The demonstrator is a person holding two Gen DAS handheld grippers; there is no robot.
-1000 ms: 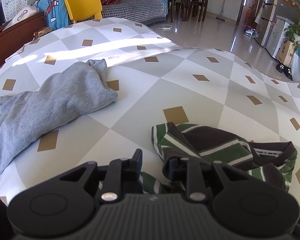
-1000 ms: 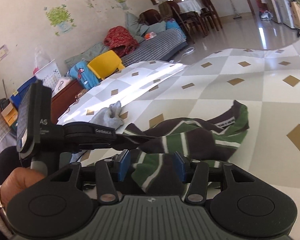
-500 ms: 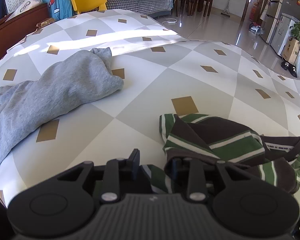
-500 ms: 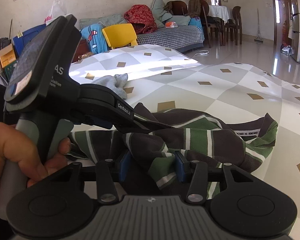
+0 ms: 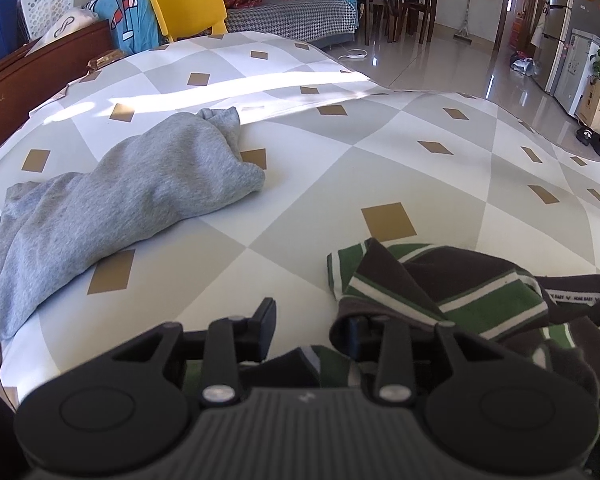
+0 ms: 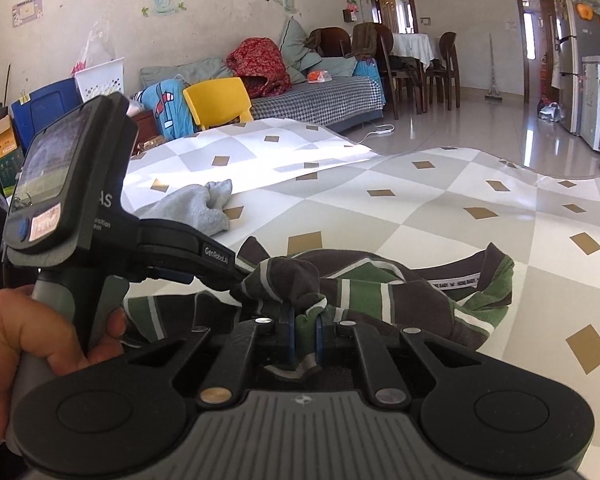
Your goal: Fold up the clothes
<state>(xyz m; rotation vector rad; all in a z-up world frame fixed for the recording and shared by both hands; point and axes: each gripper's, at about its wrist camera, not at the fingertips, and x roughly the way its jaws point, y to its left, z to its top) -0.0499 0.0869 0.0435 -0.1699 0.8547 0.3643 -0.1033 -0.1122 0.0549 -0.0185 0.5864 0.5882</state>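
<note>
We list a striped knit cloth shirt, soft and matt; a grey fleece sweatshirt, nubby and matt; a table under smooth, faintly sheened printed covering; a glossy yellow plastic chair; each hand-held gripper in matt black plastic, ribbed, with bright metal pins.

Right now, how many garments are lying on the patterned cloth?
2. A grey sweatshirt lies crumpled on the far left; a green-and-brown striped shirt is bunched up nearest the cameras, at the tongs. Anything beyond the frame edges can't be counted.
</note>
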